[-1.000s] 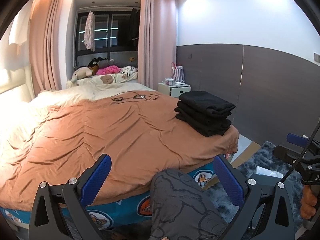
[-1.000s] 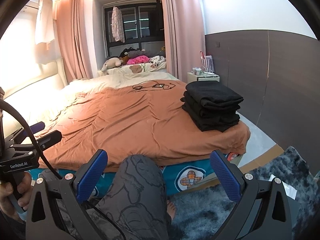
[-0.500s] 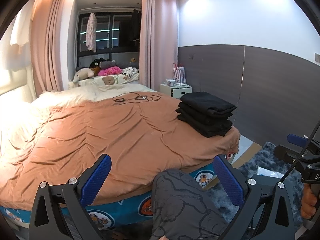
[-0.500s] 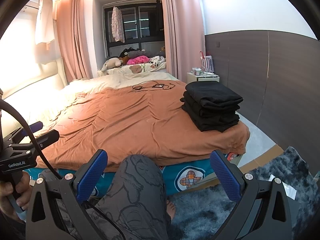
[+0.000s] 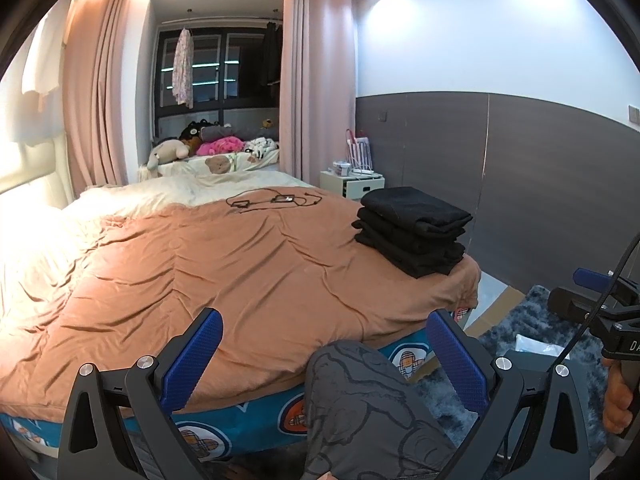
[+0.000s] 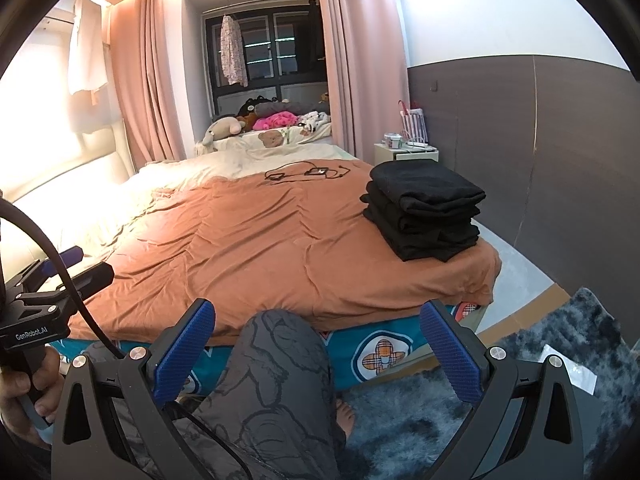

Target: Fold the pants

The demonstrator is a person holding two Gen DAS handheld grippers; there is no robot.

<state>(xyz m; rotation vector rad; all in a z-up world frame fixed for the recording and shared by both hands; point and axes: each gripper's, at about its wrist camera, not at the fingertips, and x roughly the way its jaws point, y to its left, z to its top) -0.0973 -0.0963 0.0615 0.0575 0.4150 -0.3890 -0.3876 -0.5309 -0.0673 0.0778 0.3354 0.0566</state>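
left gripper (image 5: 320,344): fingers wide, empty | right gripper (image 6: 316,340): fingers wide, empty | folded black pants (image 5: 412,230) stacked at bed's (image 5: 248,264) far-right corner | next: likely fetch unfolded pair, spread flat before creasing

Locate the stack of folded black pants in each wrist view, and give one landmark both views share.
Left wrist: black pants right of centre, on the bed's near right corner.
Right wrist: black pants right of centre, same corner.
Shared landmark: black cable on the orange cover, beyond the stack.
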